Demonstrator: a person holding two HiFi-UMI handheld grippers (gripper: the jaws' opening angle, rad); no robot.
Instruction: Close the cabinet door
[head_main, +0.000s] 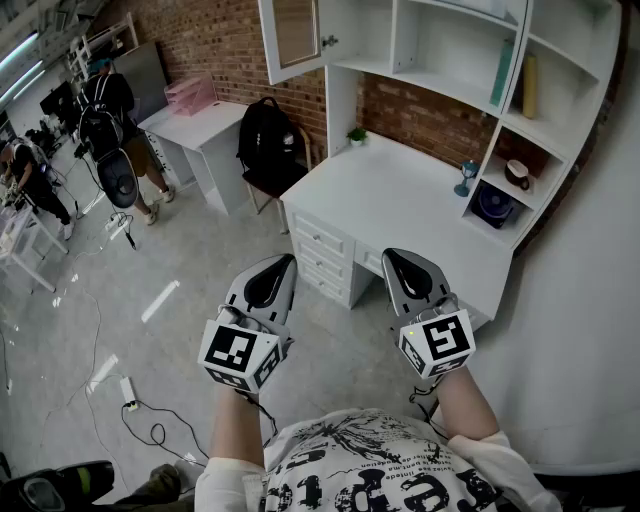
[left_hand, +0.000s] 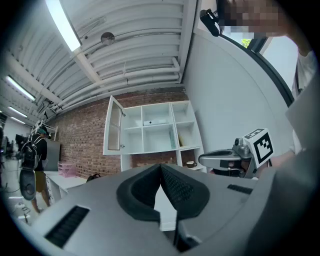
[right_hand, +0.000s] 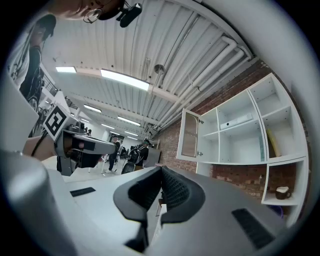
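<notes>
The glass-paned cabinet door (head_main: 295, 35) is standing open above the desk surface (head_main: 400, 190), well apart from the left gripper (head_main: 272, 272) and right gripper (head_main: 405, 268), both empty with jaws pressed together, so all the closing is waiting.

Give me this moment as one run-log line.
door: open, untouched | left hand-held gripper: shut, empty | right hand-held gripper: shut, empty | both: level, clear of door

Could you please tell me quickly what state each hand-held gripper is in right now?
Left hand-held gripper: closed, holding nothing.
Right hand-held gripper: closed, holding nothing.
</notes>
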